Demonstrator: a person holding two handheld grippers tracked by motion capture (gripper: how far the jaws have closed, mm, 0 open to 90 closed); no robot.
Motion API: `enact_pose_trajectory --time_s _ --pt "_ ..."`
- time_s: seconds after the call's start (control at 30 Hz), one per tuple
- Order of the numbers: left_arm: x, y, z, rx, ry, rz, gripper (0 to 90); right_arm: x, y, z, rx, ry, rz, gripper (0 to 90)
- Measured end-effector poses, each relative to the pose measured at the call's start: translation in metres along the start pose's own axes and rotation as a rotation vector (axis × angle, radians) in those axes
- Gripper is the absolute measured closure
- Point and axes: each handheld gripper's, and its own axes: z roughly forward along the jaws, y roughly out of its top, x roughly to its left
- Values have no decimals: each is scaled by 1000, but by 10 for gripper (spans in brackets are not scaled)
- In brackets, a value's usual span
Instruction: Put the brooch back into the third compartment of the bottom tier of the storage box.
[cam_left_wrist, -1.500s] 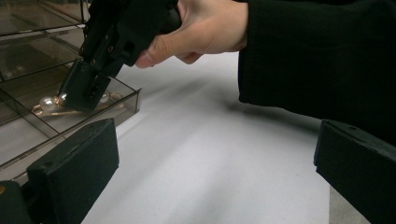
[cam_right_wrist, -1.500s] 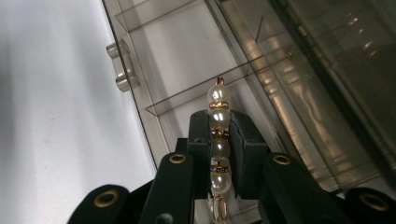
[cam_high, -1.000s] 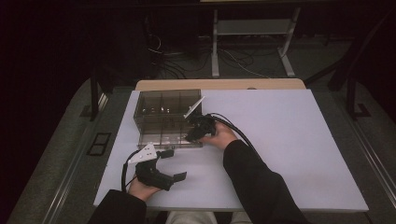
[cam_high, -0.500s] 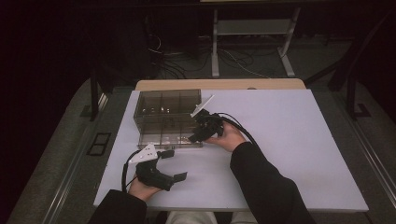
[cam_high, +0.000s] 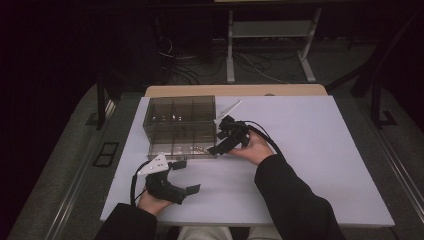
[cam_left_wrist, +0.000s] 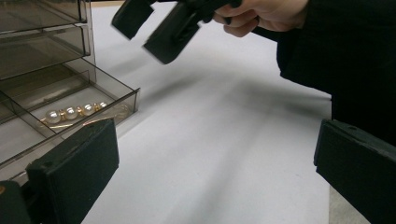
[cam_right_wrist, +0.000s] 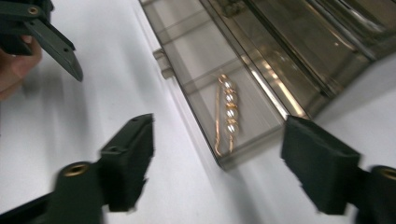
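on the left of the high view the left gripper (cam_high: 181, 176) rests low on the white desk (cam_high: 320, 165), its jaws spread wide with nothing between them. just ahead of it stands the smoky clear organizer box (cam_high: 180, 125), and its bottom drawer (cam_left_wrist: 70, 109) is pulled out toward the person. in that drawer lies the pearl hair clip (cam_right_wrist: 228, 114), a gold bar carrying a row of small pearls; in the left gripper view it sits in the front compartment (cam_left_wrist: 74, 112), its long axis running along the drawer's front edge.

farther right, the right gripper (cam_high: 220, 142) hovers at the box's near right corner, just above and beside the open drawer. its jaws have just been opening and now stand apart, empty, with the clip framed between them but below, not touched. seen along these jaws, the clip lies straight ahead and slightly down, lengthwise away from the camera, so the jaws would straddle its narrow width.

the right gripper is plainly the nearer one; the left gripper sits back from the drawer front, well to the side of the clip. a grab would likely mean dropping straight into the compartment without catching the drawer wall.
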Motion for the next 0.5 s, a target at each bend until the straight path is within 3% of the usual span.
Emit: enact_pose_trajectory --time_s 0.1,0.23,0.3,0.5 --pt "0 0 0 2 0 2 0 -1 -6 -6 -4 2 22 113" --pt "1 0 0 5 1 6 0 -1 -16 -17 -24 -4 38 105" --pt "0 0 0 1 1 1 0 -1 -21 -21 -33 0 76 0" --pt "1 0 0 3 2 1 0 -2 -40 -36 -55 -15 108 1"
